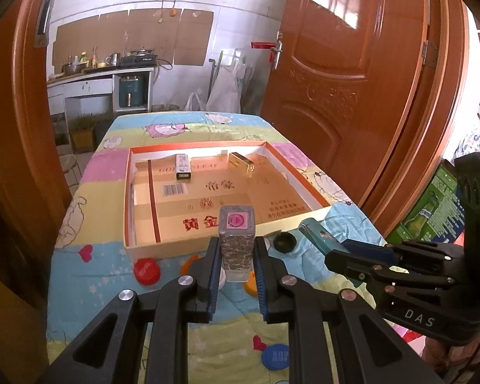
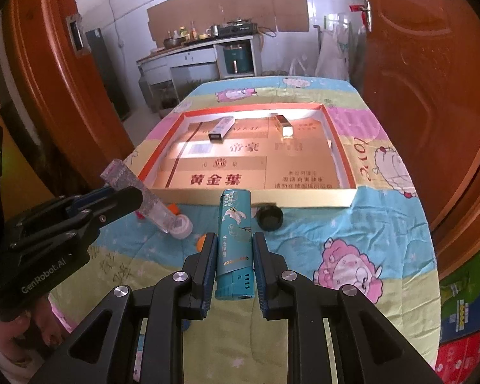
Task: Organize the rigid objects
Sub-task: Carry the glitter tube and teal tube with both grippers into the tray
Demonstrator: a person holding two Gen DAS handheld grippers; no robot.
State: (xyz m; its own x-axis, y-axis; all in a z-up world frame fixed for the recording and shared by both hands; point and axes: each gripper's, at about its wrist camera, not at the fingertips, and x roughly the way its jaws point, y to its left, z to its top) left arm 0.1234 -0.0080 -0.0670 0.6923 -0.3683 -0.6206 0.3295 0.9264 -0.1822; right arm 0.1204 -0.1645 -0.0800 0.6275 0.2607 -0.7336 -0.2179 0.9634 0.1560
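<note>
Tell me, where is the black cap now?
The black cap lies on the blanket just before the box's near wall, right of the teal lighter held by the right gripper.

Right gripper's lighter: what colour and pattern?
Teal lighter with a white crane design, clearest in the right wrist view.

A clear rectangular plastic lighter with speckled pattern and pink-labelled end (image 1: 236,243) stands lifted at 6 o'clock of the shallow orange-rimmed cardboard tray (image 1: 307,220). A teal rectangular lighter with crane print (image 2: 235,240) points toward 12. Inside the tray, at 12 o'clock, lie a white patterned lighter (image 1: 182,166) and a gold metal lighter (image 1: 242,164).
</note>
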